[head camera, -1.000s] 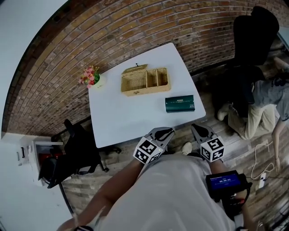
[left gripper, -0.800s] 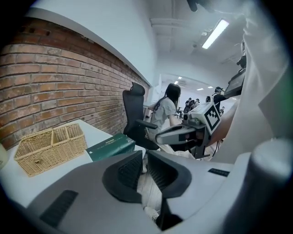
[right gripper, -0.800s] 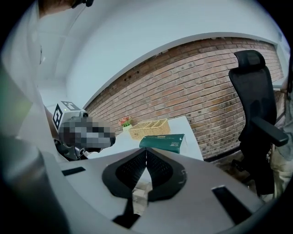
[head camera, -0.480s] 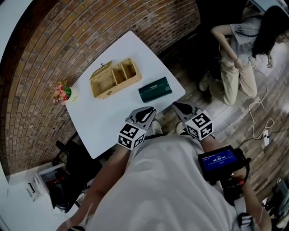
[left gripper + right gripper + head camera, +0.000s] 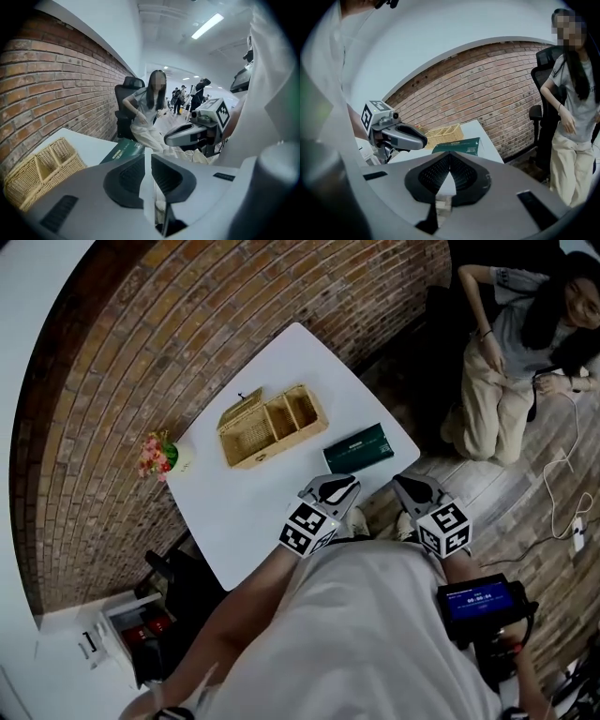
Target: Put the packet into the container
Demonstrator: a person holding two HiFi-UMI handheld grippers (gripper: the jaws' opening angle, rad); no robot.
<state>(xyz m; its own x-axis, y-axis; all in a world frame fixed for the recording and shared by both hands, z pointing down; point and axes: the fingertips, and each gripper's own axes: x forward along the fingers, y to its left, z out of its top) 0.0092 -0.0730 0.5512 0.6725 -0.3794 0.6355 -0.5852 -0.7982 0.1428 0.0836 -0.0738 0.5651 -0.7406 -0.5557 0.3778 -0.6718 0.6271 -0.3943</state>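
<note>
- Hovering at six o'clock, left gripper (image 5: 341, 488) and right gripper (image 5: 409, 489) have jaws pressed together, empty.
- Arriving closed could shove the packet (image 5: 358, 448) off the table's (image 5: 234, 517) edge.

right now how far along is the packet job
Done: nothing; the green packet lies on the table beside the wicker container. In hand: nothing; left gripper and right gripper hover empty near the table edge. Left: grip packet, place it inside.
</note>
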